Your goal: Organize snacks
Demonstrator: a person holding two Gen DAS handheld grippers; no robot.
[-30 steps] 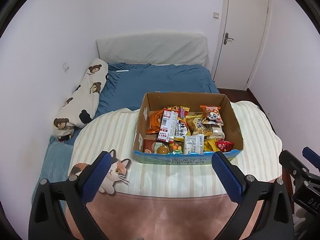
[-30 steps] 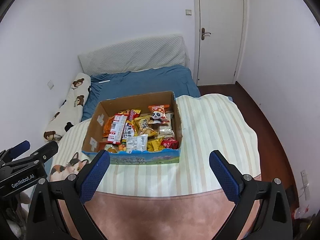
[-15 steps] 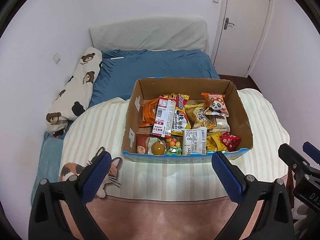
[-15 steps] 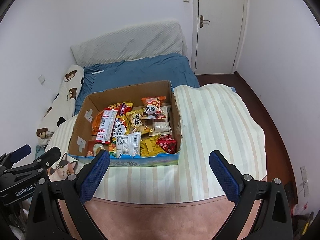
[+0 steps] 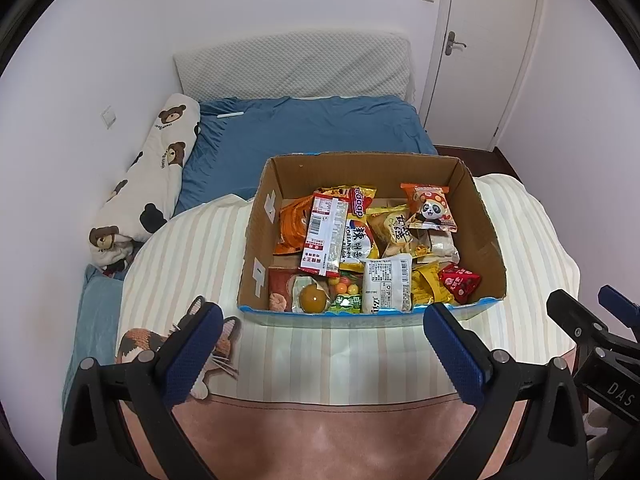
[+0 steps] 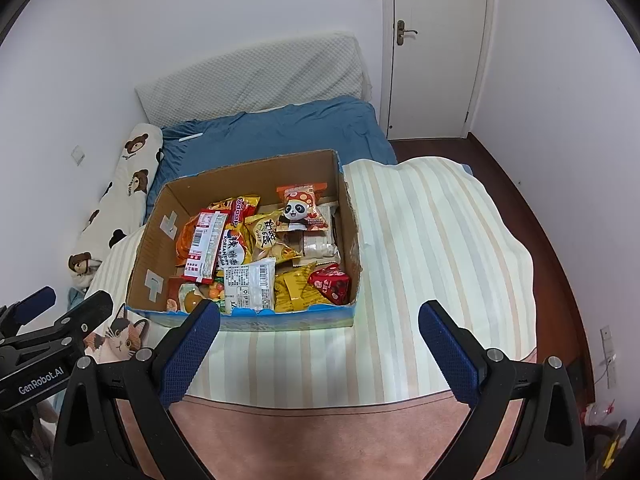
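Note:
A cardboard box (image 5: 480,216) (image 6: 152,240) with a blue front edge sits on a striped blanket and holds several snack packets. Among them are a red-and-white bar wrapper (image 5: 324,236) (image 6: 204,244), a panda packet (image 5: 430,206) (image 6: 300,208), a white packet (image 5: 386,282) (image 6: 250,286) and a small red packet (image 5: 460,282) (image 6: 330,282). My left gripper (image 5: 324,354) hangs open above the blanket just in front of the box. My right gripper (image 6: 320,348) is open too, in front of the box's right corner. Neither holds anything.
The striped blanket (image 5: 192,256) (image 6: 432,248) with a cat print (image 5: 140,340) covers a bed with a blue sheet (image 5: 312,132). A bear-print pillow (image 5: 152,176) lies along the left wall. A white door (image 6: 436,48) stands at the back right, with wooden floor (image 6: 560,248) at the right.
Both grippers have moved forward and downward toward the box, which now looks larger and nearer. Both stay open.

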